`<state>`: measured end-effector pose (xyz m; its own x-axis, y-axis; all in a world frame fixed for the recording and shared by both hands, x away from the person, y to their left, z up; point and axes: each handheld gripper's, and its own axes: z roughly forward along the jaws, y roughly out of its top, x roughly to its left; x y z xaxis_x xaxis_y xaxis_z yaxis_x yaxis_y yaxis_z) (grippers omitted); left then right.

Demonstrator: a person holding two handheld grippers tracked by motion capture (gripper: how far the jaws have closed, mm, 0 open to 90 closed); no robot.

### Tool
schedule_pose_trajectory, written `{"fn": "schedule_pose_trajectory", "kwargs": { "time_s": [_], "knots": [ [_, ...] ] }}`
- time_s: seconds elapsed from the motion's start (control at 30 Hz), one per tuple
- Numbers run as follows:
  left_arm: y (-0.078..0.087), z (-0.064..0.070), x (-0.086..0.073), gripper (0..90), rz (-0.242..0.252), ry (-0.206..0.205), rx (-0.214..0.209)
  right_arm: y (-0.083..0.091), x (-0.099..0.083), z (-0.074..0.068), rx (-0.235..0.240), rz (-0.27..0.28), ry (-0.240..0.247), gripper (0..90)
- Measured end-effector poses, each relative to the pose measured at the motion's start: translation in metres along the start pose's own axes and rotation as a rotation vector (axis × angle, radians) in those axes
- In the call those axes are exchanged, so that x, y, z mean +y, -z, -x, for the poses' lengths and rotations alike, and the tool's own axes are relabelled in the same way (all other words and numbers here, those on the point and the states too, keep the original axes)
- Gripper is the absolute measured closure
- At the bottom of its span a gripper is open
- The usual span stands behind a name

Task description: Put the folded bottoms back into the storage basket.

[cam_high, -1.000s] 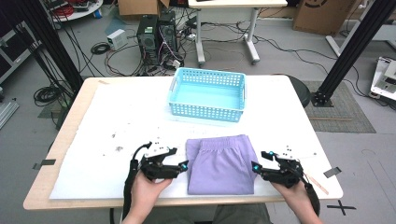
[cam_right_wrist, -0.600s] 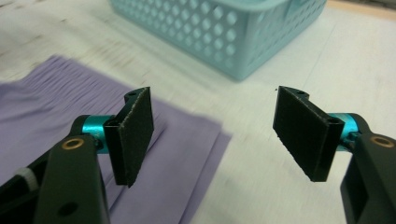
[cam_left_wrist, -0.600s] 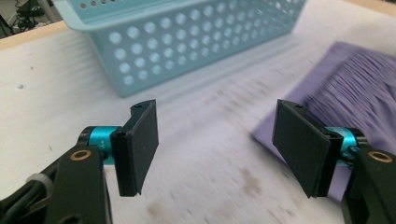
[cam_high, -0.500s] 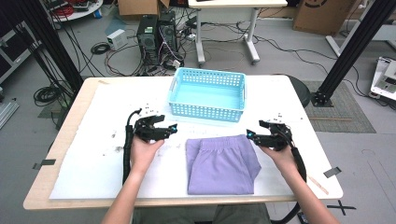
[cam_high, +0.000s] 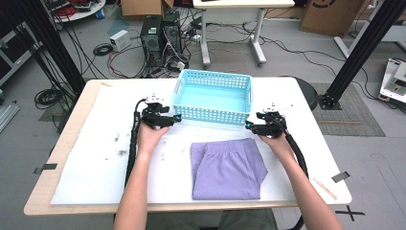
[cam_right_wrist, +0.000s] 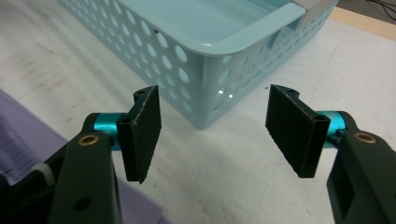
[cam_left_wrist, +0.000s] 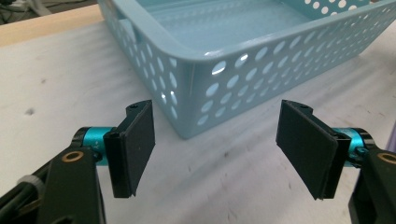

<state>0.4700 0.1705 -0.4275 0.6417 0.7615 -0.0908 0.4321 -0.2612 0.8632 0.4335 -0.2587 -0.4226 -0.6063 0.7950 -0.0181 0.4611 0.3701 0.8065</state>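
basket point(cam_high: 213, 98) | left gripper point(cam_high: 173, 119), right gripper point(cam_high: 250, 127): jaws spread, ungrasping | high view adds folded shorts point(cam_high: 228, 167)

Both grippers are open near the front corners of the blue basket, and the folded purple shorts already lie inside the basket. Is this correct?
Not quite. In the high view the purple shorts lie on the table, in front of the blue basket, which is empty. The left gripper and right gripper are indeed open near its front corners.
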Motion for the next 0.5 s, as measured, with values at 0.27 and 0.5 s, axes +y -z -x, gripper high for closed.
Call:
{"fn": "schedule_pose_trajectory", "kwargs": {
  "time_s": [0.27,0.5],
  "knots": [
    [-0.012,-0.008,-0.003,32.6,0.028,0.024,-0.030,-0.018,0.007,0.002,0.006,-0.016,0.011,37.2],
    [-0.025,-0.002,0.008,34.3,-0.003,-0.022,-0.034,-0.027,0.011,-0.001,0.003,-0.020,0.053,46.1]
  ]
}}
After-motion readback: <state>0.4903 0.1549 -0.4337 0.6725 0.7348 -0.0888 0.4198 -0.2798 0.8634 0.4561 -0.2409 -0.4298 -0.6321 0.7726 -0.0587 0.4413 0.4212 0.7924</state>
